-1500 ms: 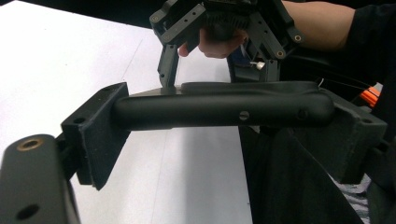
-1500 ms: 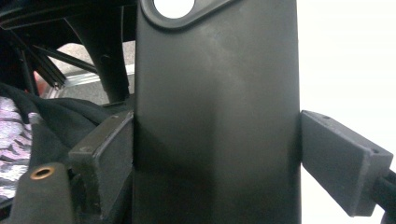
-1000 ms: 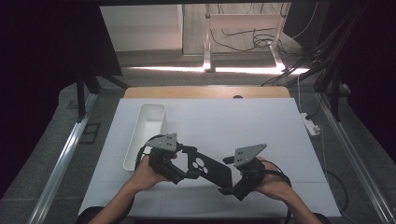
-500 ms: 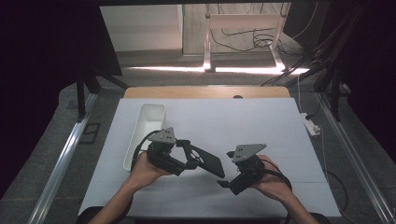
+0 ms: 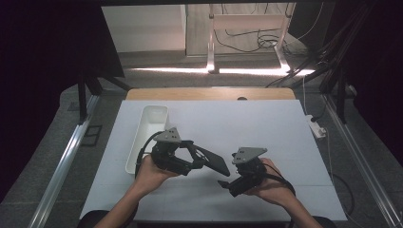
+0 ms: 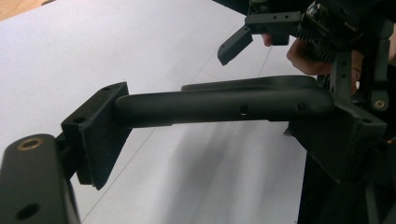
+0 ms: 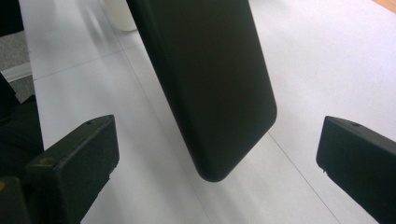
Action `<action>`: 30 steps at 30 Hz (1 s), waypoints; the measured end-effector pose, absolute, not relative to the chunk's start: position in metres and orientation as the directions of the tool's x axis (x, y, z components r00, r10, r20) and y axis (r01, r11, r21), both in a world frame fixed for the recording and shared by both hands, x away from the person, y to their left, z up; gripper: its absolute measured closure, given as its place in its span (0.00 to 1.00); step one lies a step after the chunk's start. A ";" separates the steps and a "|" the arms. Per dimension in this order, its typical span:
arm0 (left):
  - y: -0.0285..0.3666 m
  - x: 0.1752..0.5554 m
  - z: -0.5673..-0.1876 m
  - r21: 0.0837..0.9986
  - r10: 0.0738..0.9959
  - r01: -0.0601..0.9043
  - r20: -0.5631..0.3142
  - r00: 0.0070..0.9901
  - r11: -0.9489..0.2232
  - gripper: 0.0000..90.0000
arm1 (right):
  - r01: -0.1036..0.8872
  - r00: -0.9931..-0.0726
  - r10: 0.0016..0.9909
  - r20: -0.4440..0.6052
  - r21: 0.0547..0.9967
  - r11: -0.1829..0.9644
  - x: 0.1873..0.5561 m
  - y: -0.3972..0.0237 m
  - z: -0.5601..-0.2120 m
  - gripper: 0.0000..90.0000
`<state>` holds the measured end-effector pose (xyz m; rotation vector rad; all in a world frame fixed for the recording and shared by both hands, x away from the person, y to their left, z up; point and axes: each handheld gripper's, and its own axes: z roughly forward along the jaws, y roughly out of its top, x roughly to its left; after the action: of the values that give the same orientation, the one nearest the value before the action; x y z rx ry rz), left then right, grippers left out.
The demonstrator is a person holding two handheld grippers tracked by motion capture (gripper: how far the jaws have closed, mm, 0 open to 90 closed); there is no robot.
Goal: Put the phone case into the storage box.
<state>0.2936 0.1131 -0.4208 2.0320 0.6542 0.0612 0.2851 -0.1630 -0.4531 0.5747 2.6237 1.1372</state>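
While the left tongs (image 5: 202,159) clamp the flat, matte black, round-cornered phone case (image 5: 212,159) edge to edge above the white desk (image 5: 266,128), the right tongs (image 5: 227,183) stand spread just beside its free end (not touching it), a long white plastic tray (image 5: 149,130) nearby.

Flat black slab (image 5: 212,160): matt, smooth, plastic-like shell with rounded corners and a faint sheen along its edge (image 6: 224,100). Left tool (image 5: 190,161) and right tool (image 5: 223,183): matt black plastic, with slightly grainy jaw blocks and brass-coloured inserts. Desk (image 5: 247,123): smooth, matt white sheet; bare wood at the far edge. Tray (image 5: 147,137), left edge: glossy white plastic.
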 end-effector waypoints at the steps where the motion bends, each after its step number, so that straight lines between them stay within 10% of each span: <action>1: 0.112 0.293 -0.420 0.817 0.476 0.427 -0.219 0.852 -0.387 0.16 | 0.266 -0.894 0.445 -0.056 0.733 0.626 0.285 -0.162 -0.453 0.00; 14: 0.102 0.288 -0.414 0.819 0.469 0.436 -0.239 0.850 -0.373 0.16 | 0.277 -0.879 0.470 -0.082 0.713 0.644 0.283 -0.150 -0.455 0.04; 30: 0.095 0.284 -0.409 0.819 0.466 0.447 -0.258 0.847 -0.360 0.16 | 0.198 -0.849 0.479 -0.225 0.704 0.682 0.276 -0.146 -0.455 0.49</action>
<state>0.2844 0.0949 -0.4091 2.0000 0.6715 0.0224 0.2759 -0.1462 -0.4548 0.5287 2.5016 0.9821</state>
